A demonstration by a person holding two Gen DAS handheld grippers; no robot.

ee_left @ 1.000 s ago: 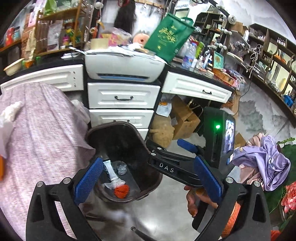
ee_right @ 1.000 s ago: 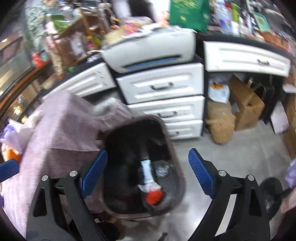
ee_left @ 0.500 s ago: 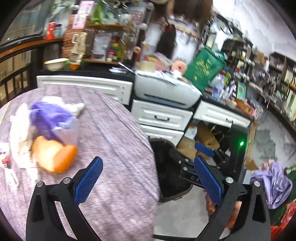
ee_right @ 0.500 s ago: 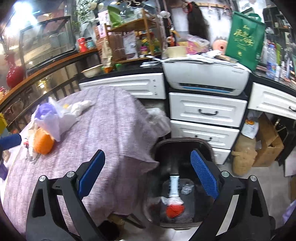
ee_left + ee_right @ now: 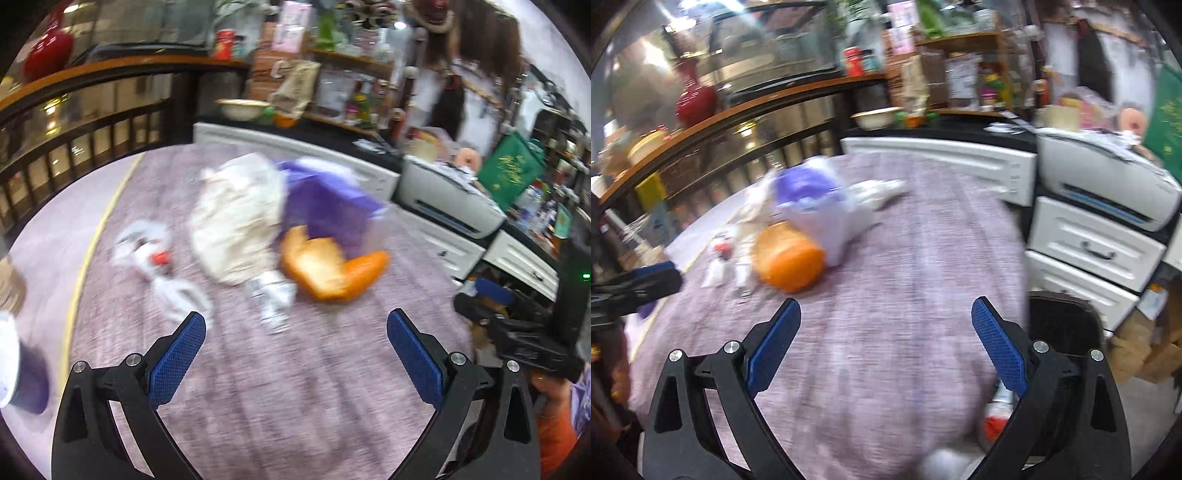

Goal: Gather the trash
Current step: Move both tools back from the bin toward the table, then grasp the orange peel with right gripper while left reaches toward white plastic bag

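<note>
A: Jaws?
B: left gripper (image 5: 295, 343) and right gripper (image 5: 886, 332) both spread wide, nothing between them.
A: Trash?
B: Heap on the purple tablecloth (image 5: 295, 406): orange peel (image 5: 332, 267) just right of the crumpled white bag (image 5: 236, 225), blurred, axis unclear. Bin (image 5: 1067, 325) right of table.

A heap of trash is seen near the far side of a round table covered in mauve cloth (image 5: 332, 406): a crumpled cream bag (image 5: 236, 221) lies beside a purple and clear plastic bag (image 5: 325, 206), and an orange peel shell (image 5: 328, 266) is tipped on its side just in front of them. A crushed clear bottle (image 5: 271, 295) and a white wrapper with a red spot (image 5: 147, 251) are scattered close by. Beside the table, a dark bin (image 5: 1067, 328) is partly shown, with white and red scraps (image 5: 997, 417) inside
</note>
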